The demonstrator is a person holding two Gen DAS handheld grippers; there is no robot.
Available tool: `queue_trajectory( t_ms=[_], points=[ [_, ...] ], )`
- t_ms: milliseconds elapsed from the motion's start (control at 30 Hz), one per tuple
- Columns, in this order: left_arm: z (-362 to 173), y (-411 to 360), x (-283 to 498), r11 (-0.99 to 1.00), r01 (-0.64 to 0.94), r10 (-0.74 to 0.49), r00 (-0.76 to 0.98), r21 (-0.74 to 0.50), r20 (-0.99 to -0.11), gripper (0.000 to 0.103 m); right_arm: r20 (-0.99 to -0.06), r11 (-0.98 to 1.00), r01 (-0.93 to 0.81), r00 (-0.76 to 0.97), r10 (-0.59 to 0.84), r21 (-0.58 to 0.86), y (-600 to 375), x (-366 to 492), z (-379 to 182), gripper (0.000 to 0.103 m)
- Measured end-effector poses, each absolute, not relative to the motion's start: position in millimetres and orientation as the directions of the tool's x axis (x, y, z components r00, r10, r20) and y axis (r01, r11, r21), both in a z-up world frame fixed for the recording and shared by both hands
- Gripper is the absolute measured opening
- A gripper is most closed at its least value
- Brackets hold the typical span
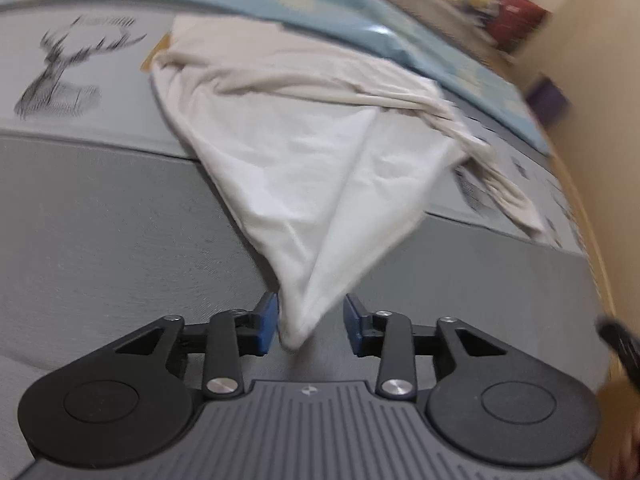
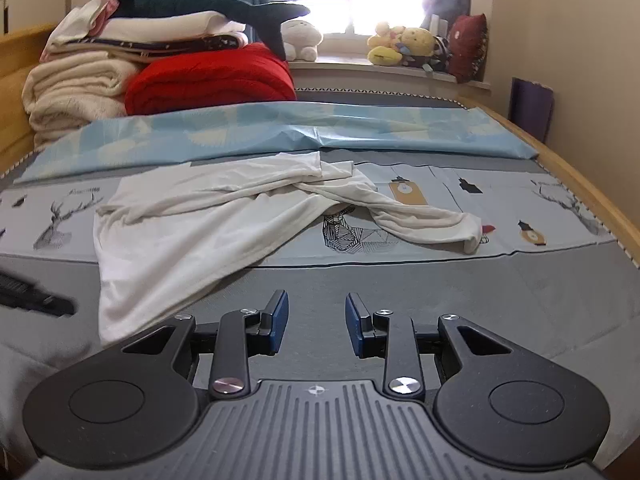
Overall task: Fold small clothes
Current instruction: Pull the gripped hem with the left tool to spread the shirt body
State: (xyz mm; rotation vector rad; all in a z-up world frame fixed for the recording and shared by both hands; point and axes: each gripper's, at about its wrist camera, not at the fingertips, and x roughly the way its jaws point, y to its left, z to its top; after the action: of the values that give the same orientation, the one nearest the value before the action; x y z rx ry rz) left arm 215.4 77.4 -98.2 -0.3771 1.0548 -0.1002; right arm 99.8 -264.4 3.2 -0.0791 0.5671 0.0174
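Observation:
A white long-sleeved garment point(image 1: 312, 160) lies crumpled on the bed's grey printed sheet point(image 1: 100, 220). Its lower corner tapers to a point between the blue pads of my left gripper point(image 1: 310, 320). The jaws stand apart: the corner rests against the left pad point(image 1: 267, 326), with a clear gap to the right pad. In the right wrist view the same garment point(image 2: 192, 232) spreads from the left, one sleeve point(image 2: 432, 220) trailing out to the right. My right gripper point(image 2: 316, 316) hovers open over bare grey sheet, to the right of the garment's hem, with nothing between its fingers.
At the head of the bed are stacked folded blankets point(image 2: 76, 88), a red quilt point(image 2: 212, 80) and a plush shark point(image 2: 192, 4). A light blue cloth point(image 2: 280, 128) lies across the bed behind the garment. The wooden bed frame point(image 2: 592, 196) and wall close the right side.

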Motion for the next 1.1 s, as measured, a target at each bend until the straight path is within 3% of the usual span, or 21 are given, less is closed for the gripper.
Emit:
queue_trajectory(
  t_ms=[200,233,267,300,467,600,767,933,1000,1100],
  points=[
    [-131,61,242,0.895,-0.288,-0.186,0.454,-0.341,-0.871,0.041,-0.560,0.999,-0.015,0.828,-0.015,-0.048,-278,105,2,0.033],
    [-133,57,243,0.900,-0.288,-0.173,0.453,-0.327,-0.874,0.033,-0.561,0.999,-0.008,0.828,-0.016,-0.041,-281,106,3,0.033],
    [-133,54,244,0.908,-0.278,-0.162,0.455,-0.313,-0.876,0.013,-0.562,0.999,-0.003,0.827,-0.019,-0.038,-282,106,2,0.033],
    [-134,52,245,0.914,-0.263,-0.164,0.454,-0.307,-0.876,0.004,-0.564,0.999,0.004,0.826,-0.022,-0.032,-284,106,3,0.033],
    [-109,32,228,0.892,0.005,-0.400,0.471,-0.451,-0.786,0.003,-0.561,1.000,0.021,0.827,-0.030,-0.023,-287,104,5,0.033],
    [-80,25,191,0.884,0.246,-0.468,0.440,-0.398,-0.767,0.003,-0.558,0.999,0.040,0.829,-0.037,-0.007,-286,103,8,0.033],
    [-93,92,161,0.942,0.209,-0.320,0.316,-0.263,-0.893,0.003,-0.554,0.997,0.065,0.832,-0.037,0.030,-277,102,11,0.033],
    [-118,169,123,0.976,0.213,-0.003,0.245,0.051,-0.969,0.003,-0.558,0.997,0.070,0.828,-0.041,0.031,-269,104,11,0.033],
    [-119,200,115,0.986,0.152,0.023,0.252,0.063,-0.968,0.003,-0.562,0.998,0.063,0.825,-0.047,0.010,-266,107,8,0.033],
    [-110,235,116,0.999,0.029,-0.037,0.299,-0.030,-0.954,0.008,-0.587,0.998,0.055,0.807,-0.057,-0.022,-264,116,-1,0.033]
  ],
)
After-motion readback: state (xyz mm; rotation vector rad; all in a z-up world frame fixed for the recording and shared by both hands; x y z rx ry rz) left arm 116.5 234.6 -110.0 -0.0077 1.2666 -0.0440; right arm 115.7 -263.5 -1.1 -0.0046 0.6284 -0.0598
